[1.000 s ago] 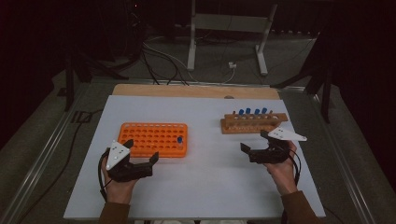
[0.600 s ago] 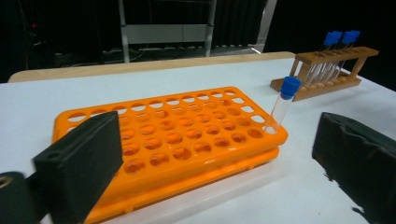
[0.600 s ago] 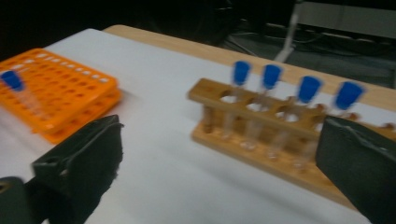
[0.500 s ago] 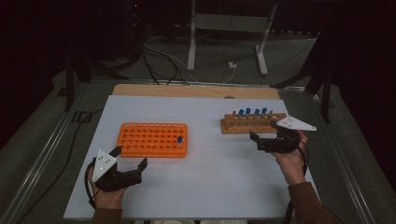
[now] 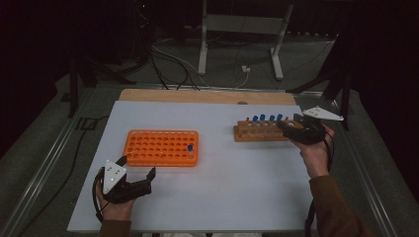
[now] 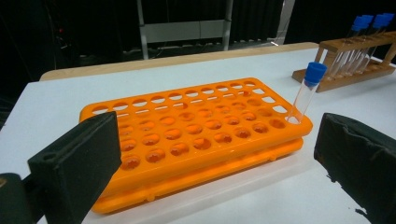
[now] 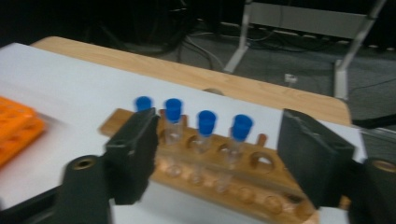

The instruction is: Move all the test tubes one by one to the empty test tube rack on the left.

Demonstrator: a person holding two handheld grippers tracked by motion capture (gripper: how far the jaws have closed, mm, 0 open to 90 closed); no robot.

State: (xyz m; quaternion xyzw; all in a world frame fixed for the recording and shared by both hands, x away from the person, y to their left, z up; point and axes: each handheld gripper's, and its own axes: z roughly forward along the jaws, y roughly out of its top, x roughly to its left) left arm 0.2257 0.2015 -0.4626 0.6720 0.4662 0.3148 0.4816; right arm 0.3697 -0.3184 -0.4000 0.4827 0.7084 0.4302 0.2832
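Right gripper (image 5: 292,129) hovered at the right end of the wooden rack (image 5: 247,135), its jaws apart with nothing between them; they had just been closing from wide. Four blue-capped tubes (image 7: 205,133) stood upright in that rack, one more partly behind the left jaw in the right gripper view. To do the pick well, I judged, the jaws should straddle a single tube just below its cap, square to the row, so the neighbours were not nudged (the tubes stood close together), then lift straight up until the tube cleared its hole.

Left gripper (image 5: 133,183) rested low on the table (image 5: 217,187) just in front of the orange tray (image 5: 148,153), jaws wide apart and empty. One tube (image 6: 306,93) already stood in a corner hole of the tray, leaning a little.

The right gripper view was blurred, so how far each tube sat in its hole was hard to tell. Which tube the jaws were aimed at could not be told. From the high view the gripper's body hid the rack's right end.
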